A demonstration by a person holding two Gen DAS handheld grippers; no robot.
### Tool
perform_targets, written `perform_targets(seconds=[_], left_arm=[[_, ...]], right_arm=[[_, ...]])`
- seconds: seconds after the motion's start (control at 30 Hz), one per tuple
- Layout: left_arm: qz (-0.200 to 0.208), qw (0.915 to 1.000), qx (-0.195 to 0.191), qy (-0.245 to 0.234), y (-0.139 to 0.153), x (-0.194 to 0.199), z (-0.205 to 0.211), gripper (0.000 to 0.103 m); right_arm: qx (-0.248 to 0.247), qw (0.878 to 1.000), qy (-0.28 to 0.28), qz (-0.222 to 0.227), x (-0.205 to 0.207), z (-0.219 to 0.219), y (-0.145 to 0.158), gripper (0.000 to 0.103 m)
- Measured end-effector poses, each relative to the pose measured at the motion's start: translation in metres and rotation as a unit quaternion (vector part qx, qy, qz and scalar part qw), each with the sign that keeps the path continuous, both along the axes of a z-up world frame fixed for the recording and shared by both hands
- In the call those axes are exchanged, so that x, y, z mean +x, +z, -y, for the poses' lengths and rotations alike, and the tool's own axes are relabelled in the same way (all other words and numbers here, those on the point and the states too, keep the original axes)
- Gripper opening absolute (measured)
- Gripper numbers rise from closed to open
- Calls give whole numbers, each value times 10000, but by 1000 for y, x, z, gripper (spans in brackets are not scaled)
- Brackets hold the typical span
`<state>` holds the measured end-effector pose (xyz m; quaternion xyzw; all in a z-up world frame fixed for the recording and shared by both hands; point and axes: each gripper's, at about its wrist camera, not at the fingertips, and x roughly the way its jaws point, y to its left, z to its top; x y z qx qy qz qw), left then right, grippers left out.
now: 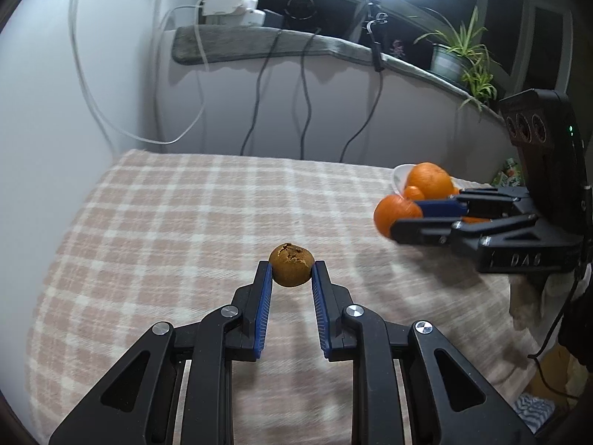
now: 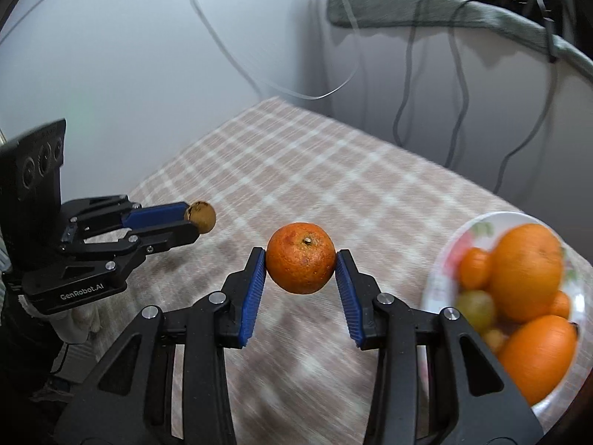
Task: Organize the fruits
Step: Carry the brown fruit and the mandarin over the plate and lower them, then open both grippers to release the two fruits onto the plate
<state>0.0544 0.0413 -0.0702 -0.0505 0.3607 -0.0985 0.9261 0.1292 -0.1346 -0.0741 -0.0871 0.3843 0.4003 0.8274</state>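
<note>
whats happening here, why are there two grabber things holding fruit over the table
A person is sorting fruit with a handheld gripper in each hand. The left gripper is shut on a small brown fruit, held above the checked tablecloth. The right gripper clamps an orange between its blue pads, also off the cloth. To its right, a white plate already holds several more oranges and smaller fruits.

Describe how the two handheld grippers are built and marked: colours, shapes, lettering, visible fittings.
Both are alike. The left gripper and right gripper have matte black linkage arms with triangular cut-outs, silver round pivot pins, and ribbed blue pads on the jaws. Each carries a black block with three round lenses. White "GenRobot.AI" lettering marks the left gripper's side. A dark cable hangs below the right gripper.
</note>
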Motion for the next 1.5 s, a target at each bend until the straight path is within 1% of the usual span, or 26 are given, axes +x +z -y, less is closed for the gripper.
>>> perform_targets(seconds=[0.23,0.43,0.6,0.8,1.0,1.27,1.5], left_arm=[[80,9994,-88,-324,6,10,32,20],[117,9980,-172,-593,9,19,57,20],[137,9960,-198,-858,12,27,82,20],[161,9928,-220,-1164,14,36,112,20],[139,9905,-227,-1350,13,48,133,20],[68,9891,-250,-1446,9,59,147,20],[51,9889,-238,-1465,8,63,151,20]], right_arm=[[166,9982,-542,189,13,51,18,40],[230,9948,-961,259,24,91,25,40],[286,9918,-1217,272,33,117,30,40],[311,9883,-1474,223,48,138,25,40],[304,9856,-1662,106,63,154,17,40],[367,9802,-1945,-102,86,175,4,40],[366,9795,-1967,-218,98,176,-3,40]])
